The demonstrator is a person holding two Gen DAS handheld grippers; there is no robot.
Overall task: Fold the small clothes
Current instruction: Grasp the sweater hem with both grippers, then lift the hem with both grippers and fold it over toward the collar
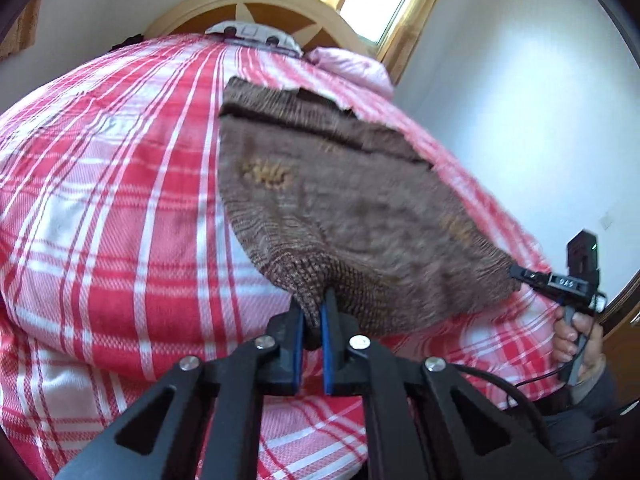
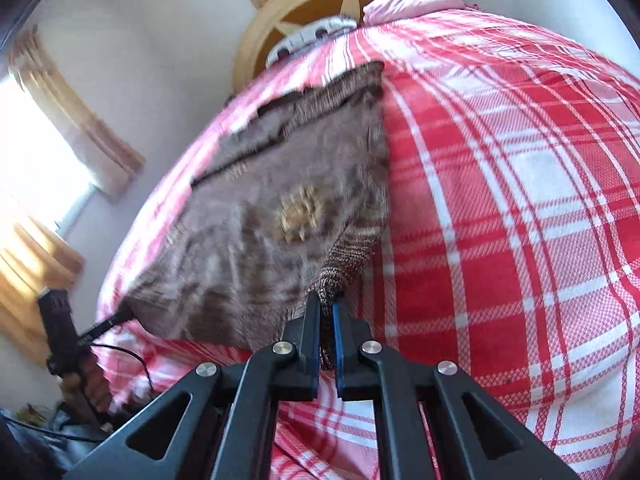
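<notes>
A brown knitted sweater with tan patches lies on the red and white plaid bed. My left gripper is shut on its near left hem corner, lifted slightly. The right gripper's tips pinch the other hem corner at far right. In the right wrist view the sweater spreads left of centre. My right gripper is shut on the near hem corner. The left gripper holds the opposite corner at lower left. The cloth is blurred.
The plaid bedspread covers the whole bed. A wooden headboard and a pink pillow are at the far end. A white object lies by the headboard. Walls and curtained windows surround the bed.
</notes>
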